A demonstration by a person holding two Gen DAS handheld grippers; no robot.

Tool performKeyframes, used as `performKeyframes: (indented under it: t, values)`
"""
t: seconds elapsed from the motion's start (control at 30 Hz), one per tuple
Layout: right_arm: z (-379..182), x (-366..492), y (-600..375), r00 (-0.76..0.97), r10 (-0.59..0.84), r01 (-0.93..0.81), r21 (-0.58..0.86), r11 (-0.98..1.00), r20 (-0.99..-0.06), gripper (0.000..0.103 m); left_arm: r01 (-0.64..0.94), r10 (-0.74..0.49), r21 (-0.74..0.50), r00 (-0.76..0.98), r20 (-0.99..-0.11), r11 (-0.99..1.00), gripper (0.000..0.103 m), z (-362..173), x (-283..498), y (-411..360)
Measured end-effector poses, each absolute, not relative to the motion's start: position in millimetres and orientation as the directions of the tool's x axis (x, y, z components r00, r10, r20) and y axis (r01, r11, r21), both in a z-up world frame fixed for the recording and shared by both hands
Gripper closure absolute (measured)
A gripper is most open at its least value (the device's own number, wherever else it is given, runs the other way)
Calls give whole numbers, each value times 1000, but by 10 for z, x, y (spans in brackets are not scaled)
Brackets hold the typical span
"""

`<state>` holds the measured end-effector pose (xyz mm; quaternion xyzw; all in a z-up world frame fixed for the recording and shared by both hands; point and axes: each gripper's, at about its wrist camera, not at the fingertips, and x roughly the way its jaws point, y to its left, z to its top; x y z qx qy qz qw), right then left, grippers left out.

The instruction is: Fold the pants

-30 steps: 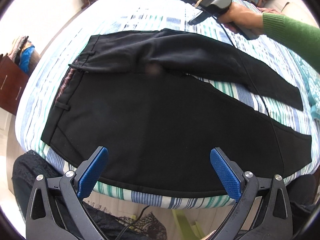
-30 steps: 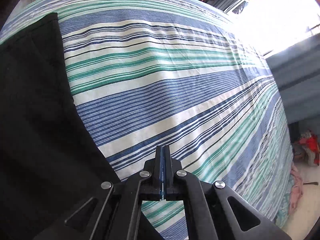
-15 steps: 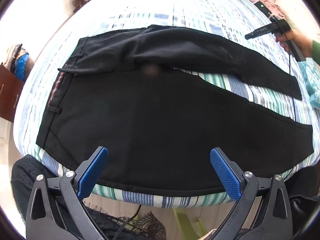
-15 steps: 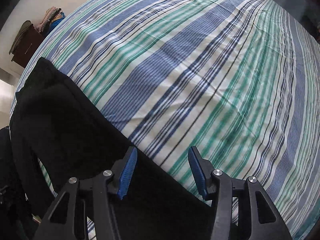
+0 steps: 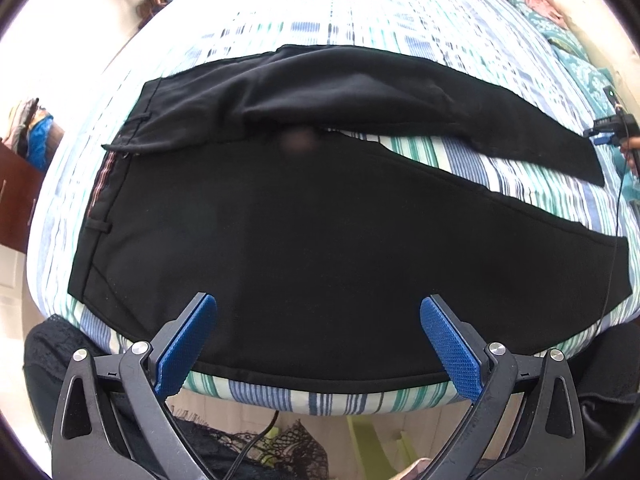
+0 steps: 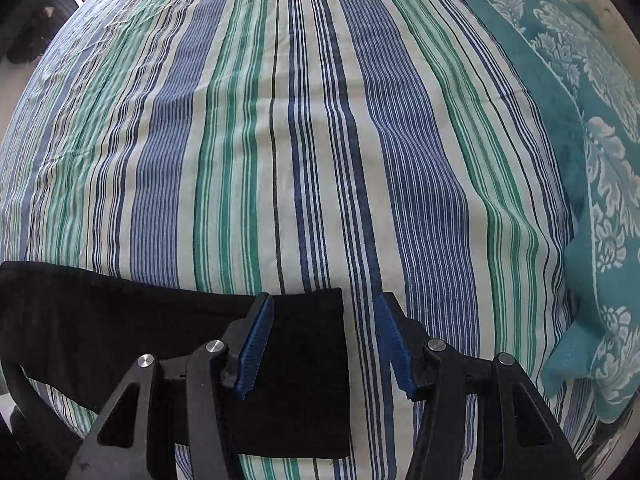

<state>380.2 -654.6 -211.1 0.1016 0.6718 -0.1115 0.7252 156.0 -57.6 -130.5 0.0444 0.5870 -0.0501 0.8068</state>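
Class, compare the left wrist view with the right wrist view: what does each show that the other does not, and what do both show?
Only the left wrist view shows the whole black pants, waistband at the left, both legs spread apart, and the open left claw over the near edge.

Only the right wrist view shows the teal patterned blanket and one leg's hem close up, under the open right claw, which grips nothing.

Both show the pants lying on the striped bedsheet.

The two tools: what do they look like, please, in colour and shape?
Both the left tool and the right tool have black angular plastic arms with triangular cut-outs and silver round bolts. Their fingers carry blue ribbed pads. A thin black cable hangs from the right one.
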Motion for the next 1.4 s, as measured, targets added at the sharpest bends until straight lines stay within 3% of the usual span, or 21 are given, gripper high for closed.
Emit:
performKeyframes:
  t: [0.1, 0.13, 0.17, 0.23, 0.4, 0.5, 0.6, 0.63, 0.67, 0.83, 0.93, 1.0, 1.07, 1.17, 1.27, 1.4]
  values:
    - [-2284, 3779, -6540, 72, 11, 283, 31, 959, -997, 50, 169, -17, 38, 310, -950, 985, 1, -1303, 1554, -715]
    - [-2326, 3797, -6517, 66, 38, 277, 55, 959, -997, 76, 177, -12, 45, 308, -951, 983, 1, -1308, 1562, -750]
    - [-2306, 3838, -6458, 66, 27, 245, 42, 969, -997, 91, 185, -8, 52, 307, -952, 981, 1, -1310, 1564, -786]
    - [-2105, 3952, -6333, 104, -37, 169, -19, 985, -994, 93, 193, 0, 63, 310, -951, 979, 1, -1308, 1586, -850]
    - [-1125, 4196, -6340, 433, -146, 110, -109, 988, -889, 93, 202, -1, 73, 344, -939, 977, 1, -1283, 1666, -1030]
    - [-1332, 4279, -6339, 430, -169, 145, -117, 983, -887, 93, 229, 10, 90, 330, -944, 969, 1, -1331, 1711, -1143]
    - [-1983, 4315, -6321, 326, -213, 187, -157, 970, -921, 79, 218, 29, 105, 328, -944, 970, 1, -1337, 1812, -1142]
    - [-2181, 4283, -6316, 276, -224, 213, -168, 963, -935, 61, 202, 27, 98, 330, -944, 974, 1, -1321, 1883, -1100]
    - [-2308, 4256, -6308, 246, -238, 234, -180, 955, -940, 55, 174, 27, 92, 343, -939, 980, 1, -1281, 1992, -1015]
    - [-1957, 3993, -6056, 406, -340, 276, -241, 930, -848, 43, 9, 106, 126, 480, -871, 992, 1, -1131, 2829, -479]
    - [-1704, 3853, -5666, 536, -87, 154, -5, 988, -840, 20, -108, 263, 241, 495, -828, 964, 1, -1497, 3500, -174]
    - [-1756, 3830, -5377, 532, 129, 57, 188, 981, -837, 18, -159, 417, 387, 438, -797, 908, 1, -1908, 3907, -6]
    - [-2006, 3791, -5079, 465, 128, 33, 161, 986, -876, 18, -184, 577, 550, 349, -738, 815, 0, -2345, 4168, 212]
    - [-2449, 3670, -4978, 370, 33, 55, 57, 997, -929, 17, -307, 586, 501, 374, -718, 809, 0, -2356, 4161, 597]
    - [-2467, 3597, -4958, 396, -49, 66, -25, 998, -917, 7, -380, 599, 476, 342, -725, 793, 0, -2322, 4127, 846]
    - [-2295, 3562, -4997, 355, -114, 143, -66, 987, -928, 8, -366, 533, 413, 340, -775, 834, 3, -2138, 3964, 932]
